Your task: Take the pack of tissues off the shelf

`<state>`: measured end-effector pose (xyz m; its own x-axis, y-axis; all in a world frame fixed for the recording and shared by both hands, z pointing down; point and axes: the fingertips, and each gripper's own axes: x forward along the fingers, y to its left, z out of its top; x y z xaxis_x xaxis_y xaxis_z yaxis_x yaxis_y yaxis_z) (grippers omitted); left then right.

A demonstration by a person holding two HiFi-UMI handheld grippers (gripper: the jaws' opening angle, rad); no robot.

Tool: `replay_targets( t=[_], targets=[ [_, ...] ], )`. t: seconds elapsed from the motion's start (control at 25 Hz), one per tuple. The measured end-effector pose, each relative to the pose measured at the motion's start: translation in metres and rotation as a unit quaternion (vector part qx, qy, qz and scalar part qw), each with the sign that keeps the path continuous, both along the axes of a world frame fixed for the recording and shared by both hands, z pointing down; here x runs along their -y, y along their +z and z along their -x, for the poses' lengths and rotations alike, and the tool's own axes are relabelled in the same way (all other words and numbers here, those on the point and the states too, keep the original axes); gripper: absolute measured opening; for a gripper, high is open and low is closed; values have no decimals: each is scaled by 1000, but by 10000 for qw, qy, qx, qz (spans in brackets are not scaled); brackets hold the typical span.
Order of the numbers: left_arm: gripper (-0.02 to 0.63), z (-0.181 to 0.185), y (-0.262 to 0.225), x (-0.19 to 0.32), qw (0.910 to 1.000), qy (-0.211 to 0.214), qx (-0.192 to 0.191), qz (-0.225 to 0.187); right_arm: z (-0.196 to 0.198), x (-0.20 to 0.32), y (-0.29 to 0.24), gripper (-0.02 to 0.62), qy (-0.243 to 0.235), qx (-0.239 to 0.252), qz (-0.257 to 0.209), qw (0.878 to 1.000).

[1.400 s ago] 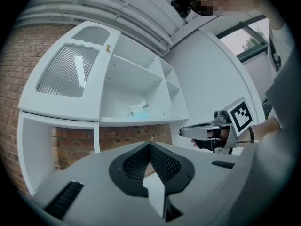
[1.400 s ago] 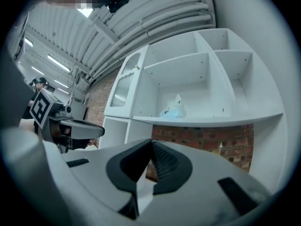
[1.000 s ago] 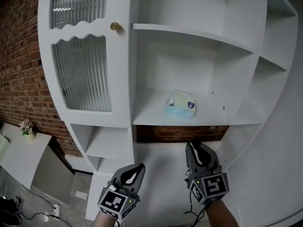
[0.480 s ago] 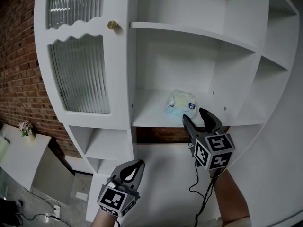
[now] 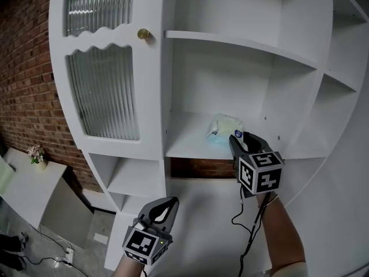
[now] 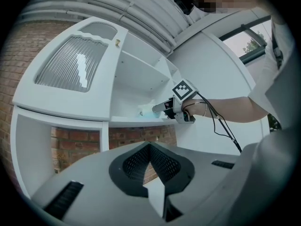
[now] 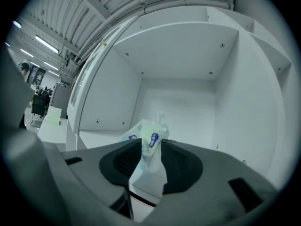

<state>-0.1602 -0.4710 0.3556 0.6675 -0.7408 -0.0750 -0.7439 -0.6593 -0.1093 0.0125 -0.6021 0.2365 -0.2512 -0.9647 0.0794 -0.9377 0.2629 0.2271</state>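
Observation:
The pack of tissues (image 5: 223, 124), pale green and blue, lies on the middle shelf (image 5: 187, 142) of the white cabinet. My right gripper (image 5: 244, 138) reaches over the shelf's front edge to the pack's near end. In the right gripper view the pack (image 7: 149, 139) stands between the jaws of that gripper (image 7: 148, 166); they are closing and pinch its near end. The left gripper view shows the pack (image 6: 146, 111) small, with the right gripper (image 6: 158, 108) at it. My left gripper (image 5: 168, 204) hangs low in front of the cabinet, shut and empty (image 6: 150, 148).
A ribbed-glass door (image 5: 104, 91) with a brass knob (image 5: 143, 34) is left of the open shelves. An upper shelf (image 5: 242, 41) roofs the compartment. A brick wall (image 5: 23, 85) and a low white table with a small plant (image 5: 36, 154) are at the left.
My right gripper rose from below the shelf up to the pack, opened its jaws wide and now closes them round the pack's near end. The left gripper stayed low.

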Motion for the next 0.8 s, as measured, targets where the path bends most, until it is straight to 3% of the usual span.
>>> replay_targets(
  t=[0.24, 0.52, 0.8],
  targets=[
    [12, -1, -2, -3, 9999, -41, -14, -112, -6, -2, 0, 33, 81, -82, -58, 9999],
    [12, -9, -7, -12, 9998, 26, 116, -148, -7, -14, 1, 14, 72, -39, -129, 9999],
    [12, -10, 1, -15, 9999, 16, 76, -72, -1, -55, -6, 12, -123, 107, -499, 9986]
  ],
)
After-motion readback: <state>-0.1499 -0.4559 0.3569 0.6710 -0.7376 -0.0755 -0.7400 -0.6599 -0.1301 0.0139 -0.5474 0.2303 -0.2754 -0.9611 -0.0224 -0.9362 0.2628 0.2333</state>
